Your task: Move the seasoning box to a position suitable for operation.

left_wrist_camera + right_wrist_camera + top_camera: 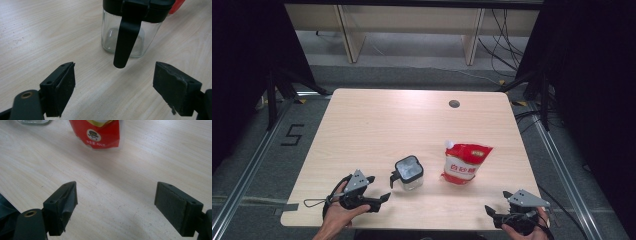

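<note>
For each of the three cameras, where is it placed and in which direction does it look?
High view: above the person's side of the table, looking forward and down; both hands with the left gripper and right gripper show.
Left gripper view: rides on the left gripper, looking along its open jaws at the glass jar.
Right gripper view: rides on the right gripper, looking along its open jaws at the red pouch.
Shared: the jar and pouch also appear in the high view.

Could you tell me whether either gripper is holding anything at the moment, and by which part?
Nothing is held: left gripper and right gripper are both open.
</note>
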Tool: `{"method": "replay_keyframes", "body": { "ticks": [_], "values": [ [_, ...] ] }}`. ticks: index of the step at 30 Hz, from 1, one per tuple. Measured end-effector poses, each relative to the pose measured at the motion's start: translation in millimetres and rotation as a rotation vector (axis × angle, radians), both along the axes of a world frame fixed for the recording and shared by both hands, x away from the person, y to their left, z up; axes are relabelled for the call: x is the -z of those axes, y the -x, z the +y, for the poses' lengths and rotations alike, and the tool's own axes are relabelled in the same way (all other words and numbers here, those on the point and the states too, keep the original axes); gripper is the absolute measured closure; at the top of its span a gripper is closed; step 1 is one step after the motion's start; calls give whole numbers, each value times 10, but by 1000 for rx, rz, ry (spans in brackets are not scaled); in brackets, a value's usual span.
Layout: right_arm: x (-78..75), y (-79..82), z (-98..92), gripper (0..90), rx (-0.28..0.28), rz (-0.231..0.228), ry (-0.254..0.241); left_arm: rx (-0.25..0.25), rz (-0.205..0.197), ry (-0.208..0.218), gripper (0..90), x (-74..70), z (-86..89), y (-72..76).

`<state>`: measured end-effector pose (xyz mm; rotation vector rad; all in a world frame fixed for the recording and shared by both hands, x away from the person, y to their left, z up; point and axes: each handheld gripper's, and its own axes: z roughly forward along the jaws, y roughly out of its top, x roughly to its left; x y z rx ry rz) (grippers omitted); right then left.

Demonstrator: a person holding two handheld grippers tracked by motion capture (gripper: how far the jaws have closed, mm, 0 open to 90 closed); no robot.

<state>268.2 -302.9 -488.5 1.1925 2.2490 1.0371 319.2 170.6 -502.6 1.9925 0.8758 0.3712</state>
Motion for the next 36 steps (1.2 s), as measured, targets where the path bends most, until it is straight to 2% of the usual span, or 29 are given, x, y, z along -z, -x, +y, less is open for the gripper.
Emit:
{"method": "replay_keyframes", "body": {
  "ticks": [1, 2, 3, 4, 5, 6, 7, 9, 10, 14, 17, 18, 19, 20, 21, 22, 25, 28, 29, 30, 32, 36],
  "values": [
    [4, -2, 5, 198, -4, 2, -2, 4, 3, 4, 180, 3, -4, -2],
    [0, 3, 8, 200, -6, 22, -12, -1, 9, 16, 183, 10, -14, -1],
    [-2, 4, 11, 200, -10, 26, -16, -1, 16, 4, 188, 8, -11, 1],
    [2, 10, 21, 201, 7, -4, -8, 9, 3, -14, 191, -3, -2, -3],
    [-4, 5, 14, 203, 0, -10, 5, 16, -5, -17, 193, -6, 2, -9],
    [2, 2, 21, 206, -8, 1, -3, 9, 4, -10, 196, -6, -2, -5],
    [2, 1, 21, 207, -10, 1, -1, -12, 8, 16, 199, 1, -21, -2],
    [2, 0, 20, 208, -13, 10, -5, -5, -3, 7, 204, -4, -17, -16],
    [-2, -1, 12, 209, -6, -19, 16, -7, -3, 7, 207, -5, -19, -16],
    [-3, -3, 10, 215, -7, -25, 18, -13, -2, 15, 228, -16, -49, -20],
    [-7, -3, 9, 218, -16, 9, -7, -4, -21, 6, 240, -25, -48, -35],
    [-9, 14, 22, 218, 4, 17, -17, -17, -15, 14, 245, -24, -53, -29],
    [-11, 27, 33, 220, 23, 22, -16, -9, -20, 1, 249, -34, -42, -38],
    [-7, 8, 12, 221, 13, -22, 11, -14, -20, 7, 254, -34, -45, -39],
    [-10, -1, -2, 222, 3, -30, 25, -15, -22, 12, 257, -38, -46, -44],
    [-1, 7, 14, 223, 13, 5, -5, -15, -23, 14, 260, -40, -49, -45],
    [-3, 5, 12, 224, 11, 0, -8, -21, -19, 19, 267, -46, -62, -41],
    [-11, 15, 18, 226, 17, 0, 5, -11, -35, 10, 276, -54, -97, -51],
    [-5, 21, 33, 226, 24, 15, -12, -21, -23, 23, 287, -51, -115, -42],
    [-1, 1, 16, 226, 6, 0, -5, -3, -37, 7, 296, -57, -114, -53],
    [-1, 2, 19, 230, 6, 3, -10, 7, -41, 8, 315, -61, -143, -64],
    [2, -4, 21, 233, 2, -3, -8, 24, -39, -2, 392, -58, -224, -99]
  ]
}}
